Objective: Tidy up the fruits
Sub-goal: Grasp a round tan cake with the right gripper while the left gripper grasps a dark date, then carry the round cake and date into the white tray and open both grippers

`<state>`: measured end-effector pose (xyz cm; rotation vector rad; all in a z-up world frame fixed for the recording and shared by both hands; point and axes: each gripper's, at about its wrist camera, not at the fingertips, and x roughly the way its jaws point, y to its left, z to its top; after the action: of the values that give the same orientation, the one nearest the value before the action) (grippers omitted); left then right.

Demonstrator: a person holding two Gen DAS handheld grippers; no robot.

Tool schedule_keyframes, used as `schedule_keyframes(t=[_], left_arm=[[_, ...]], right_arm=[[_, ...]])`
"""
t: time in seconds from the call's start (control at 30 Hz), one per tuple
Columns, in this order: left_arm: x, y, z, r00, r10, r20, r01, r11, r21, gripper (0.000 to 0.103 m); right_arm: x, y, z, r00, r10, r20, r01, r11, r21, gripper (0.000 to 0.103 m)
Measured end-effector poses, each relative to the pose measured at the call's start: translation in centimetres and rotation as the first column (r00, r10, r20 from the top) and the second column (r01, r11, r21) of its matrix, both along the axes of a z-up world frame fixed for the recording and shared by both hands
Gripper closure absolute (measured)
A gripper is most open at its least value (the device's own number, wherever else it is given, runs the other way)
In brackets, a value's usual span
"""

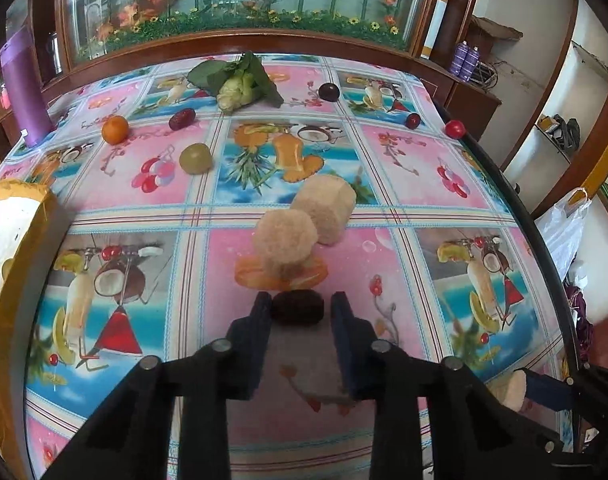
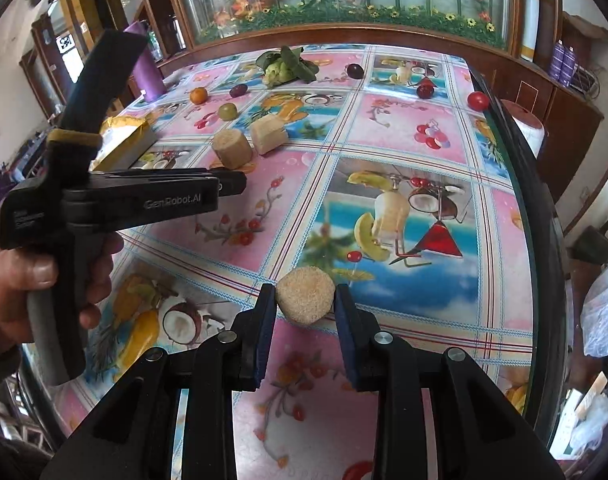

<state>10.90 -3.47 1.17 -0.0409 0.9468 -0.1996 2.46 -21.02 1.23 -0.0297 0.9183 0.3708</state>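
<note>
My left gripper is shut on a dark brown date-like fruit, just in front of two beige cut fruit chunks on the table. My right gripper is shut on a third beige chunk held over the tablecloth; this chunk also shows at the right edge of the left wrist view. Farther back lie an orange, a green fruit, a dark red fruit, a dark plum, a red cherry-like fruit and a red tomato.
A leafy green vegetable lies at the back of the table. A gold-edged box stands at the left, a purple cylinder at the back left. A wooden cabinet with a painted glass panel rises behind. The table's dark edge runs down the right.
</note>
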Motion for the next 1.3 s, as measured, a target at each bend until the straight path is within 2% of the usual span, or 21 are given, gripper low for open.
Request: schedule_keyframes(t=[0.13,0.27,0.47,0.7,1.07,1.3], left_arm=[[-0.6,0.2,-0.1,1.0,-0.012,0.021,0.012,1.0,0.014,0.074],[-1.6,1.0,0.3,1.0,-0.024,0.003,0.024,1.0,0.005,0.074],[-4.8,2.9,1.1,0.999,-0.038,-0.008,0.038,0.999,0.003,0.074],[-8.9,5.7,2.2,0.999,-0.038,-0.007,0.038,0.999,-0.033,0.074],[-11.9,11.4,3.8,1.0,0.014,0.017,-0.012,0.995,-0.095,0.074],[-12.6,14.9,4.4,0.998,0.058,0.038,-0.054,0.992,-0.112,0.074]], right_arm=[[-0.1,0.0,0.0,1.0,0.001,0.005,-0.001,1.0,0.011,0.074],[-0.3,0.3,0.2,1.0,0.007,0.011,-0.008,1.0,0.009,0.074],[-1.2,0.7,0.3,1.0,0.009,0.019,-0.009,1.0,-0.006,0.074],[-2.6,1.7,0.7,1.0,-0.005,0.025,0.004,1.0,0.008,0.074],[-4.0,5.5,0.9,1.0,0.009,0.006,-0.009,1.0,0.01,0.074],[-3.7,9.9,1.7,0.998,0.067,0.018,-0.067,0.998,-0.009,0.074]])
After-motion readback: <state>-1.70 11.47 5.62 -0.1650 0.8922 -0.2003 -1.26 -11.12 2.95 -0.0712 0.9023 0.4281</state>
